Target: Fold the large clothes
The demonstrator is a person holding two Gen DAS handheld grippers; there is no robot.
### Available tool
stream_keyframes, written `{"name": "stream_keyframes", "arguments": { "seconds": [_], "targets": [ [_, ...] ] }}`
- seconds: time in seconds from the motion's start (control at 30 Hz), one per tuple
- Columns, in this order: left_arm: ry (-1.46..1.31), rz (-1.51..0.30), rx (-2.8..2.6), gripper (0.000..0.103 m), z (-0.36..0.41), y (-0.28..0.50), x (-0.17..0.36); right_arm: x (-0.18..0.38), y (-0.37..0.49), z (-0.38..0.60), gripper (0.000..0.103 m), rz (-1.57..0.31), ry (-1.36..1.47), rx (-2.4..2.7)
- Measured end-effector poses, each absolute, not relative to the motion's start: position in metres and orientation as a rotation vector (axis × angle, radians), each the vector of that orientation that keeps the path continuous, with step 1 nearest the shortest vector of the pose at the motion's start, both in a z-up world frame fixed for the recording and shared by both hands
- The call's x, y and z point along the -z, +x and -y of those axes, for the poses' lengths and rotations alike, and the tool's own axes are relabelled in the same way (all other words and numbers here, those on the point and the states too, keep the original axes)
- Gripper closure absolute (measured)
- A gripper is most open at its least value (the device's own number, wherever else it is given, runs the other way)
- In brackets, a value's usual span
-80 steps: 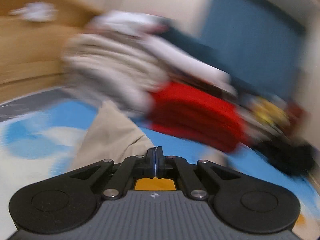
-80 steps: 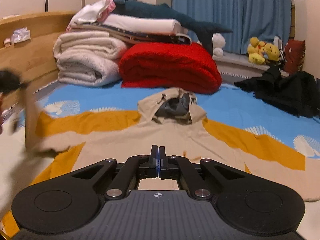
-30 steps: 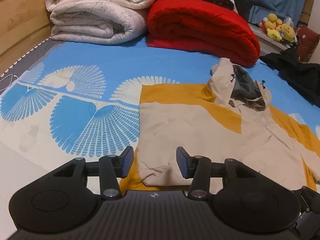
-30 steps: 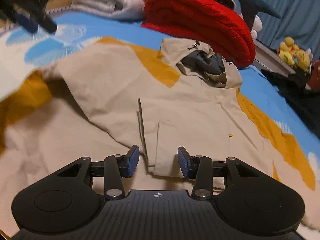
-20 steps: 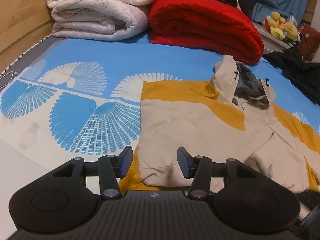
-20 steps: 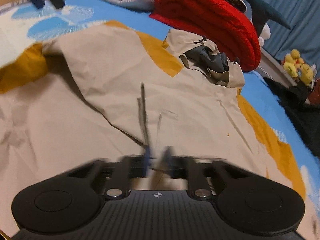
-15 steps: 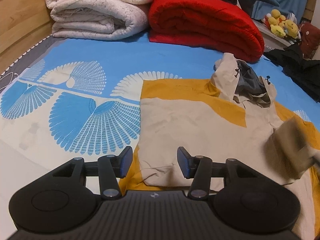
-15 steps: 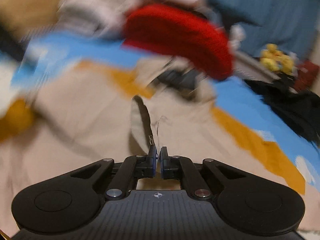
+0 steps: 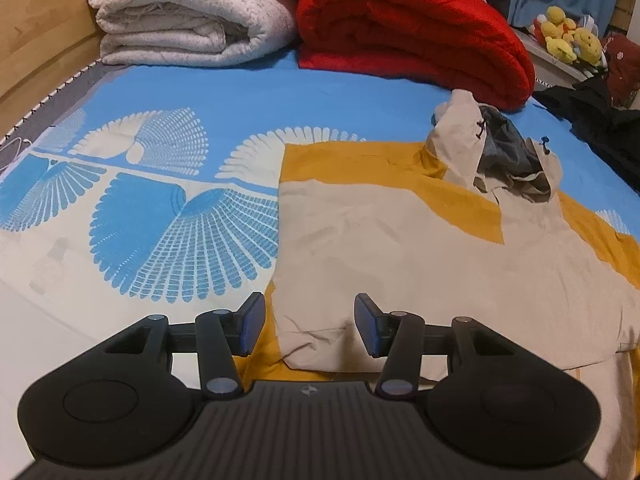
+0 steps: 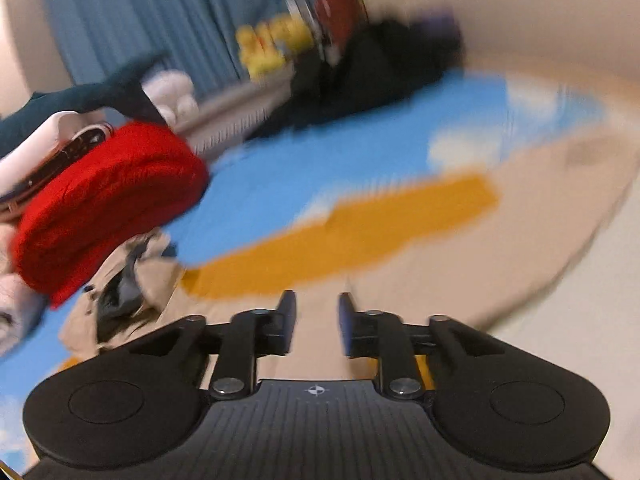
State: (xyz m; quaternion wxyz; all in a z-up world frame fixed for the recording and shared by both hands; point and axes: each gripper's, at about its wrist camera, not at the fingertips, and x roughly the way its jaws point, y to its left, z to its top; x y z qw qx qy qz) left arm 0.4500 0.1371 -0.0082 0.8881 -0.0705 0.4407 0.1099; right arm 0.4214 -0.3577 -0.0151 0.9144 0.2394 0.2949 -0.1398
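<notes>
A beige and mustard hooded jacket (image 9: 420, 248) lies on the blue patterned bed sheet (image 9: 160, 184), its left sleeve folded across the body, its hood (image 9: 496, 148) toward the far side. My left gripper (image 9: 310, 326) is open and empty, low over the folded sleeve's cuff. In the blurred, tilted right wrist view my right gripper (image 10: 316, 322) is open and empty above the jacket's outstretched mustard right sleeve (image 10: 340, 236); the hood (image 10: 120, 292) shows at lower left.
A rolled white quilt (image 9: 192, 12) and a red blanket (image 9: 408, 28) are stacked at the head of the bed by the wooden frame (image 9: 40, 36). Black clothes (image 9: 600, 128) and yellow plush toys (image 9: 568, 36) lie at the far right.
My right gripper let go of the jacket fabric, opened and swung right toward the outstretched sleeve. My left gripper stayed open in place.
</notes>
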Motion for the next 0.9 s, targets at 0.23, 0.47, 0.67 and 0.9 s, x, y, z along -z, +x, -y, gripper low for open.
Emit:
{"name": "stream_keyframes", "arguments": {
  "seconds": [0.23, 0.47, 0.67, 0.9],
  "targets": [
    [-0.156, -0.939, -0.217, 0.049, -0.135, 0.455, 0.017, 0.077, 0.437, 0.371, 0.070, -0.859, 0.809, 0.255],
    [-0.152, -0.957, -0.217, 0.048, -0.137, 0.460, 0.025, 0.069, 0.436, 0.375, 0.096, -0.755, 0.811, 0.260],
    [-0.145, -0.984, -0.207, 0.048, -0.135, 0.464, 0.038, 0.037, 0.435, 0.369, 0.093, -0.652, 0.615, 0.363],
    [-0.083, -1.090, -0.231, 0.043, -0.142, 0.466, 0.067, 0.034, 0.436, 0.366, 0.083, -0.646, 0.527, 0.488]
  ]
}}
